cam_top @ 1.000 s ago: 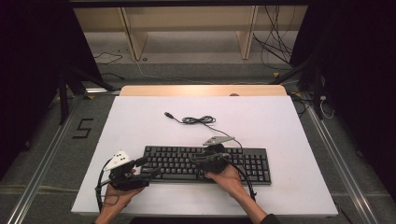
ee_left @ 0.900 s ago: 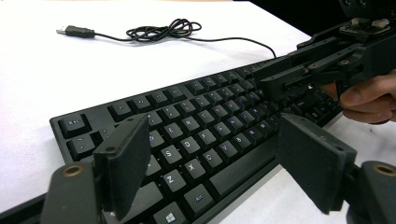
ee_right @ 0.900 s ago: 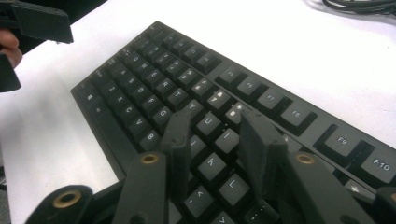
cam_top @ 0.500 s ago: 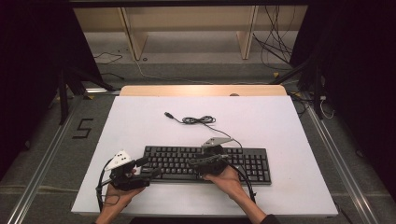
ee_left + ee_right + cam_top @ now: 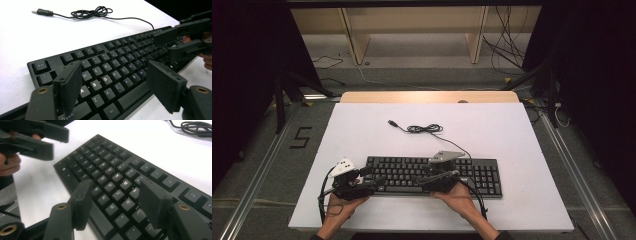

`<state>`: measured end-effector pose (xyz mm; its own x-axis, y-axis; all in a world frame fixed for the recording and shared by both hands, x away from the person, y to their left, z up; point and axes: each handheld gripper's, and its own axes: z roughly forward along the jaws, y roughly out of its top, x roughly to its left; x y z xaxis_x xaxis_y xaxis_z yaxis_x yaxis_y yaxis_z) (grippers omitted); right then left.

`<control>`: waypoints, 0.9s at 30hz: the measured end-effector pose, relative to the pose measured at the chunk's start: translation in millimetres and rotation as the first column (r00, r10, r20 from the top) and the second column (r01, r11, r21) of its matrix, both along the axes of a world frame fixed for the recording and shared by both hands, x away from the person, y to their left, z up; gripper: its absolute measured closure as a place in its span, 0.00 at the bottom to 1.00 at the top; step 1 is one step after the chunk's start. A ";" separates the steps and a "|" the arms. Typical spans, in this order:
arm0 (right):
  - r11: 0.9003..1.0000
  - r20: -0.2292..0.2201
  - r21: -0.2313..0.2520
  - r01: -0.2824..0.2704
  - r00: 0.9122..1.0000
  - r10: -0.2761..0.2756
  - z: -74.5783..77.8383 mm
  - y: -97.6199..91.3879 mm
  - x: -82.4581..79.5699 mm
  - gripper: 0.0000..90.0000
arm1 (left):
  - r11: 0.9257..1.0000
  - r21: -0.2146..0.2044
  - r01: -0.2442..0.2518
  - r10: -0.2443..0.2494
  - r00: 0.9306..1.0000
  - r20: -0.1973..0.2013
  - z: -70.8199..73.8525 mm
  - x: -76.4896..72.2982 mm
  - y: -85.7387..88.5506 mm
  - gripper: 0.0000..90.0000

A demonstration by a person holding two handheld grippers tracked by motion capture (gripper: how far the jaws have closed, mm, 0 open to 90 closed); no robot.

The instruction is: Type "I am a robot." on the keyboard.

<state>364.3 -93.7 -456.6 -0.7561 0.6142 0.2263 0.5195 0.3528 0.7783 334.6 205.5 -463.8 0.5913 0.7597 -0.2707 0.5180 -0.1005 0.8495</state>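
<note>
White tabletop, keyboard (image 5: 434, 175) near its six o'clock edge. Both my tongs hover agape, empty: left gripper (image 5: 371, 178), and right gripper (image 5: 438, 176), which has just been opening. Dropping carelessly, I'd mash keys or shove it.

A black keyboard (image 5: 432, 175) is laid flat beneath both tools, its coiled cable (image 5: 424, 129) trailing away beyond them.

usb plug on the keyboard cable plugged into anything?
No, the USB plug lies loose on the white table, its cable coiled behind the keyboard.
</note>
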 end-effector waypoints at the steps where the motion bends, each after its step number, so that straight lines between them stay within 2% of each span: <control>1: 1.000 0.000 0.002 0.000 1.000 0.000 0.4 -0.6 -1.4 0.50 | 1.000 0.003 0.001 -0.001 1.000 0.000 0.4 1.2 -0.7 0.33; 12: 1.000 0.017 0.017 0.003 1.000 -0.003 -0.3 -15.6 -11.6 0.47 | 0.999 0.038 0.025 -0.024 0.999 -0.021 2.2 13.3 -14.1 0.50; 17: 1.000 0.021 0.020 0.005 1.000 -0.005 0.3 -19.9 -14.3 0.46 | 0.997 0.060 0.047 -0.044 0.998 -0.037 2.1 21.8 -22.0 0.62; 20: 1.000 0.026 0.020 0.004 1.000 -0.005 0.4 -21.5 -16.3 0.46 | 0.994 0.092 0.065 -0.061 0.997 -0.045 2.1 26.5 -29.8 0.70; 27: 1.000 0.029 0.025 0.009 1.000 -0.009 1.6 -27.9 -19.8 0.43 | 0.989 0.110 0.099 -0.092 0.993 -0.073 -0.2 36.6 -43.4 0.85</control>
<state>344.6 -121.7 -455.0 -0.7570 0.6153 0.2199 0.4997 0.3282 0.8016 371.3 162.2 -464.0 0.6459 0.7286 -0.2278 0.5571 -0.2458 0.7932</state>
